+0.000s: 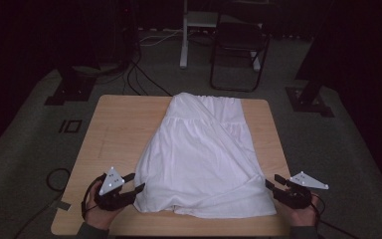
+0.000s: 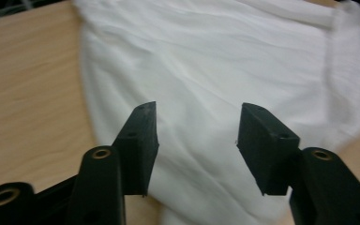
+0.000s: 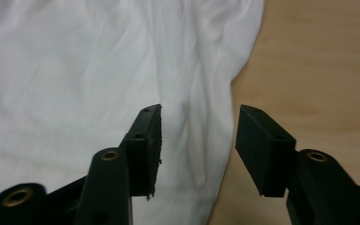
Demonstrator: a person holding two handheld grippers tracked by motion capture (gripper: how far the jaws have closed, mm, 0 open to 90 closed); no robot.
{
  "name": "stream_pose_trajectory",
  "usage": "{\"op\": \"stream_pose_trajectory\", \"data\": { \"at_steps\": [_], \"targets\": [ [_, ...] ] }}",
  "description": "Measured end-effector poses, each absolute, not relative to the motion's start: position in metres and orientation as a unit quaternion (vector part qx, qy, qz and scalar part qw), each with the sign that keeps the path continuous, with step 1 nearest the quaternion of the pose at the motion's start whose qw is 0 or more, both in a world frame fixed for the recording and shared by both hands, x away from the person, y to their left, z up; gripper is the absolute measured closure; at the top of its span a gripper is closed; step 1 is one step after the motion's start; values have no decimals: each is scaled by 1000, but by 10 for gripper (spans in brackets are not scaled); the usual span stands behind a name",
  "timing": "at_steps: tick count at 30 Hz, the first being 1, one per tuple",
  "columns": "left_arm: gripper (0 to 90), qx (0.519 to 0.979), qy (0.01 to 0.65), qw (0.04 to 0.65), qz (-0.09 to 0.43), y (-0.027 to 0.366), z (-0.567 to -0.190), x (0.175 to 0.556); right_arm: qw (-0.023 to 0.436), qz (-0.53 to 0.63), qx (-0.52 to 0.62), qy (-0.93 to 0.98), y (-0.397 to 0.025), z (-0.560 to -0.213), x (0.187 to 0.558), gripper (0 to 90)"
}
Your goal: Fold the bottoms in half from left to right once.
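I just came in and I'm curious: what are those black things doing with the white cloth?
A person holds a tool in each hand at the near corners of a white skirt spread on the table. The left tool and right tool are both open, jaws apart at the skirt's edges, gripping nothing yet.

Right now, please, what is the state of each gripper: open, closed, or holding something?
Left gripper: open, holding nothing, at the white garment near corner.
Right gripper: open, holding nothing, over the garment's edge.
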State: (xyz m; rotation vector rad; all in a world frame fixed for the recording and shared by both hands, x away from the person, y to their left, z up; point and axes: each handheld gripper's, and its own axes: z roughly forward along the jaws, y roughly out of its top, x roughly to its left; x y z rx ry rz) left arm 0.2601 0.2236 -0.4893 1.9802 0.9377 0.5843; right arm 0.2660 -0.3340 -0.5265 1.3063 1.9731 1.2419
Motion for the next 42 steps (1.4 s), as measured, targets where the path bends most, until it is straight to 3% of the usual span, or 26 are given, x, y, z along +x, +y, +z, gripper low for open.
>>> {"op": "stream_pose_trajectory", "data": {
  "at_steps": [7, 11, 14, 16, 20, 23, 31, 34, 42],
  "targets": [
    [438, 775, 436, 395, 233, 231, -502, 326, 227, 436, 454, 743, -299, -521, 317, 478],
    [438, 780, 449, 373, 224, 228, -515, 341, 219, 391, 456, 769, -279, -530, 332, 487],
    [429, 788, 441, 369, 220, 224, -517, 335, 204, 387, 463, 771, -282, -535, 321, 592],
    [425, 790, 436, 371, 219, 223, -516, 329, 192, 398, 468, 765, -289, -536, 309, 594],
    [421, 790, 436, 369, 222, 224, -517, 320, 178, 413, 469, 760, -302, -536, 283, 824],
    [420, 791, 434, 369, 224, 224, -516, 317, 184, 419, 471, 754, -314, -534, 265, 896],
    [420, 792, 435, 367, 221, 221, -520, 318, 191, 416, 484, 746, -348, -537, 219, 895],
    [415, 794, 433, 366, 221, 219, -520, 320, 196, 421, 499, 732, -360, -540, 210, 757],
    [414, 781, 454, 370, 216, 223, -527, 335, 204, 435, 488, 729, -345, -537, 246, 590]
  ]
}}
